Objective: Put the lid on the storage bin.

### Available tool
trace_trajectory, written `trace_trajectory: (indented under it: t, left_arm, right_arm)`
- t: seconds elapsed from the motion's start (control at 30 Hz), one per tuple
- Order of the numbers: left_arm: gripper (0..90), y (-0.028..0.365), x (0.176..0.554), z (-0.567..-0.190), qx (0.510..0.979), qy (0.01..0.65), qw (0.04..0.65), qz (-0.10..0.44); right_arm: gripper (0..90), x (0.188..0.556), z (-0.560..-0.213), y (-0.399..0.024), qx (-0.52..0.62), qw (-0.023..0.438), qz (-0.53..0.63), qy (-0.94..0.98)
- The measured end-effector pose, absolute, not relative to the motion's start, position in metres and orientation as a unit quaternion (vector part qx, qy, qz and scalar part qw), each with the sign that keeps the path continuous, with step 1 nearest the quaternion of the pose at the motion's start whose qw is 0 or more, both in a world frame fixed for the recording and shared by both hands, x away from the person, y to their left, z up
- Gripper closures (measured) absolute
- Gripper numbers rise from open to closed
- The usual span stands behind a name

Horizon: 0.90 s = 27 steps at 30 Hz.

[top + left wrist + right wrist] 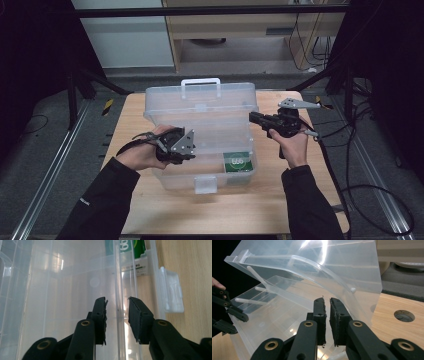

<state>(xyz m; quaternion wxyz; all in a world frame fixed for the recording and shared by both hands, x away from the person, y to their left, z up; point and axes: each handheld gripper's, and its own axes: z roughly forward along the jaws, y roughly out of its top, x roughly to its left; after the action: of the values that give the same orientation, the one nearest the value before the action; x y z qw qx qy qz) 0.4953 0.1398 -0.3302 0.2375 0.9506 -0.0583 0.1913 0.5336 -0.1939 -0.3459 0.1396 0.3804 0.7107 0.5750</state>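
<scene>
- The left hand-held gripper (117,307) is released: its pads stand on either side of the front wall of the clear box (172,177) without pressing on it. If the lid drops or the box is nudged now, nothing pins the box to the bench (150,210), so it could slide
- The front latch (206,184) sticks out toward the person; a sleeve brushing it could drag the box off its spot
- The green packet (236,162) lies in the near right corner of the box, loose; a tilt of the box would likely send it sliding
- The right hand-held gripper (327,301) sits at the right edge of the raised lid (317,262), jaws parted by a narrow gap with nothing pinched that I can see. With no hold on it, the lid could fall shut onto the left jaws, which sit in its path
- A round hole (403,315) in the bench lies right of the box, well apart
- Cables (370,200) trail over the floor on the right and could tug that hand
- A cabinet (240,30) stands beyond the bench, out of the way
</scene>
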Motion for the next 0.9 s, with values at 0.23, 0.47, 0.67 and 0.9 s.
trace_trajectory:
  t: [0.23,0.47,0.67,0.9]
  left_arm:
    - [57.4,0.141,0.496,-0.330,0.938,-0.020,0.295,0.179]
    - [53.8,0.141,0.493,-0.335,0.922,0.016,0.353,0.157]
    - [49.6,0.142,0.488,-0.340,0.911,0.033,0.382,0.152]
    - [49.1,0.152,0.478,-0.346,0.886,0.078,0.427,0.161]
  right_arm:
    - [83.8,0.532,-0.346,-0.195,0.379,0.138,0.575,0.712]
    - [88.5,0.529,-0.348,-0.196,0.379,0.134,0.574,0.713]
    - [90.0,0.528,-0.349,-0.197,0.376,0.129,0.574,0.716]
    - [90.0,0.526,-0.351,-0.198,0.375,0.125,0.573,0.718]
